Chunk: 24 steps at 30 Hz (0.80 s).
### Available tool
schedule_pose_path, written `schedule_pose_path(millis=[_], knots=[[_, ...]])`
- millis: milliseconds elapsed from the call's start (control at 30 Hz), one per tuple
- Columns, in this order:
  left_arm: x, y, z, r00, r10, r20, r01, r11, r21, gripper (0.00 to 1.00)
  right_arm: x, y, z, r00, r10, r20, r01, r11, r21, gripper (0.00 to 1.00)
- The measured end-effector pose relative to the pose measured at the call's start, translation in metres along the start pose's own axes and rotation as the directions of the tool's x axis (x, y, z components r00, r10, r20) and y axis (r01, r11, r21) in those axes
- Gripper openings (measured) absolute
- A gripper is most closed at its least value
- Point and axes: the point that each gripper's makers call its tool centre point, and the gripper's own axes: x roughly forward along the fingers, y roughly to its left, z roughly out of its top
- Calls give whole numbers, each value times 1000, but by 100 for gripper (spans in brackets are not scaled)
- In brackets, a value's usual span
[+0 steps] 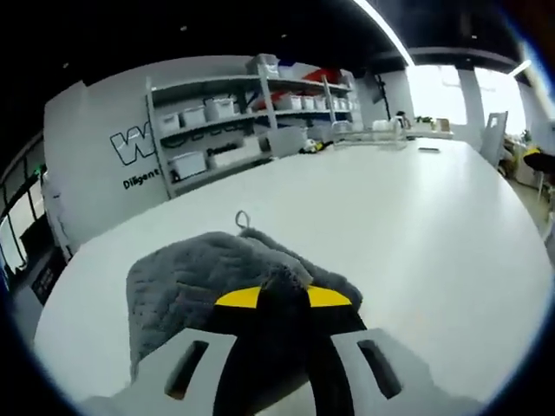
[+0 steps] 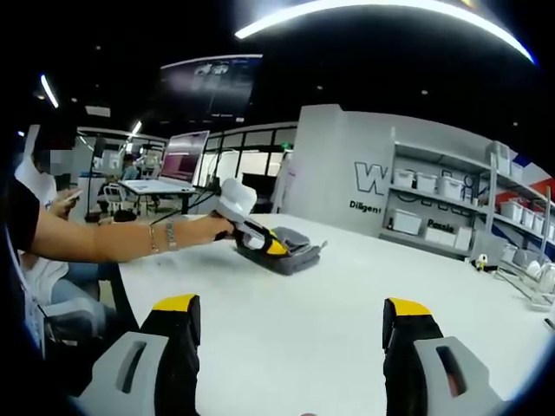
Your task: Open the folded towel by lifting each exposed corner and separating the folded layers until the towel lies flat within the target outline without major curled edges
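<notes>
- The grey folded towel (image 1: pixel 217 277) lies on the white table (image 1: pixel 408 225).
- The left claw (image 1: pixel 282 299) is pinched tight on the towel's near edge.
- The right claw (image 2: pixel 290 316) hovers wide apart, well away from the towel.

Left claw (image 1: pixel 283 299) closed with tips together, right claw (image 2: pixel 293 314) spread wide

We see a bright indoor room lit from above by long ceiling light strips (image 2: pixel 381 10) that burn out to pure white, while the windows (image 1: pixel 455 91) in the left gripper view glare and wash out what lies beyond them. The white table (image 1: pixel 390 225) reflects the light evenly, with only soft, faint shadows. Both views bend straight lines strongly toward the edges, where detail turns soft and smeared.
</notes>
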Motion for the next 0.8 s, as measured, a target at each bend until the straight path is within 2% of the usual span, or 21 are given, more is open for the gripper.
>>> schedule_pose_path(millis=[100, 133, 233, 367, 633, 800], knots=[[0, 2, 2, 1000, -3, 18, 5, 997, -73, 12, 0, 0, 0, 1000, 1, -1, -1, 1000, 0, 88], [0, 4, 3, 999, -8, 32, 12, 991, -131, 11, 0, 1, 0, 1000, 1, -2, -1, 1000, 0, 88], [-2, 8, 6, 998, -11, 68, 25, 977, -210, 11, 1, 1, 0, 1000, 2, -3, -2, 1000, -2, 88], [-6, 14, 12, 994, 8, 112, 19, 970, -242, 10, 1, 2, -1, 1000, 4, -4, -4, 1000, -2, 87], [-13, 18, 27, 984, 40, 176, 4, 970, -244, 10, 1, 4, 0, 1000, 8, -6, -9, 1000, -10, 87], [-21, 32, 37, 968, 85, 236, -6, 948, -319, 10, 0, 4, 0, 1000, 8, -3, -8, 1000, -15, 87]])
